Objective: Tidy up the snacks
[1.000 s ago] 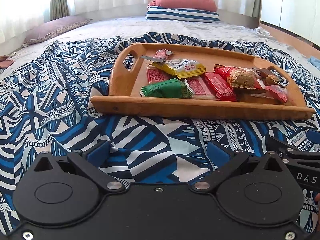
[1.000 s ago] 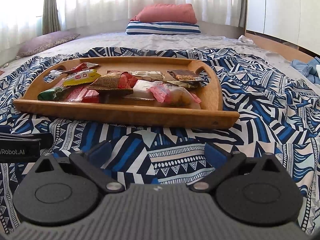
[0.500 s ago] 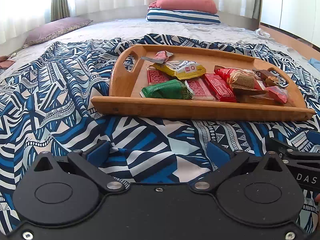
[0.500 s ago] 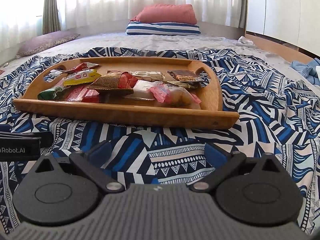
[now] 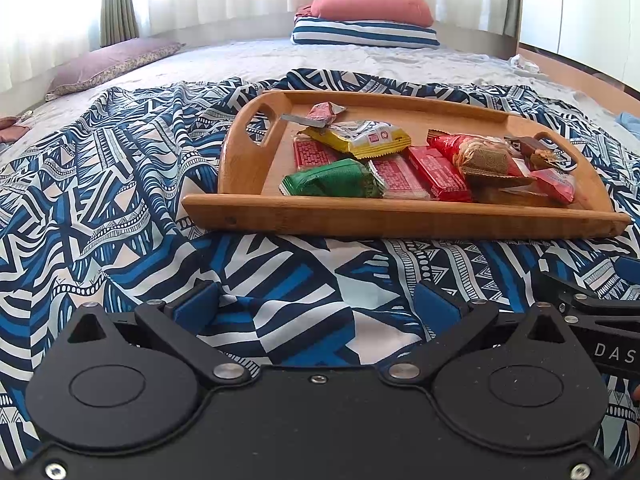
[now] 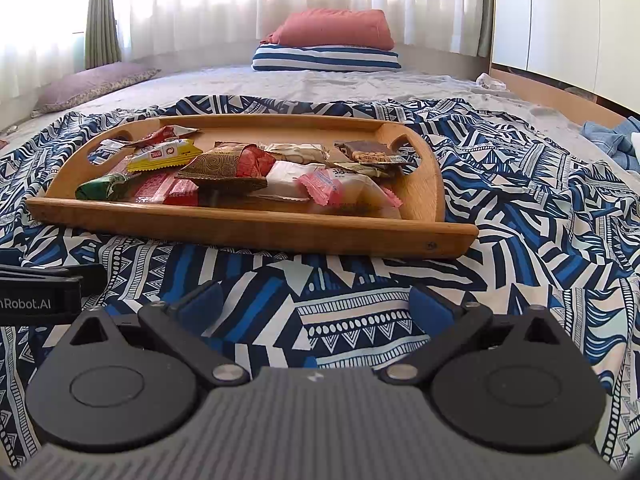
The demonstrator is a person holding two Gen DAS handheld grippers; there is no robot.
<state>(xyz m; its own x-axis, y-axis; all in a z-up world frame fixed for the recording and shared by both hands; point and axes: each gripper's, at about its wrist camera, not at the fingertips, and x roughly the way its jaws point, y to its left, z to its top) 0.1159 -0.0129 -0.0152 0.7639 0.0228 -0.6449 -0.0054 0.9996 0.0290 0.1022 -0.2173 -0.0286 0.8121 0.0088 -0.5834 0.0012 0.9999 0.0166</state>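
Bamboo tray sits on a blue, white and black patterned blanket spread over a bed, centre to right of the left wrist frame and centre-left of the right wrist frame. Cut-out handle at each short end.

Snacks lie loose inside the tray, several overlapping:
- green packet, near front rim, left part of the tray; seen also at.
- yellow packet, lying partly over a red patterned bar.
- small red wrapper toward the tray's back left.
- 2 more red bars side by side, and, mid-tray.
- brown-and-red swirl packet, raised above its neighbours.
- pink-edged clear packets, right front of the tray.
- chocolate-topped bar in clear wrap, near the right handle.
- pale nutty bar behind the swirl packet.

Left tool: blue pads spread wide, released, nothing between them, low over the blanket short of the tray's front rim. Right tool: likewise spread apart and empty, over the blanket in front of the tray. Each tool shows at the other view's edge.

Background: red pillow stacked on a striped pillow, upper centre; purple cushion, upper left; sheer curtains behind.
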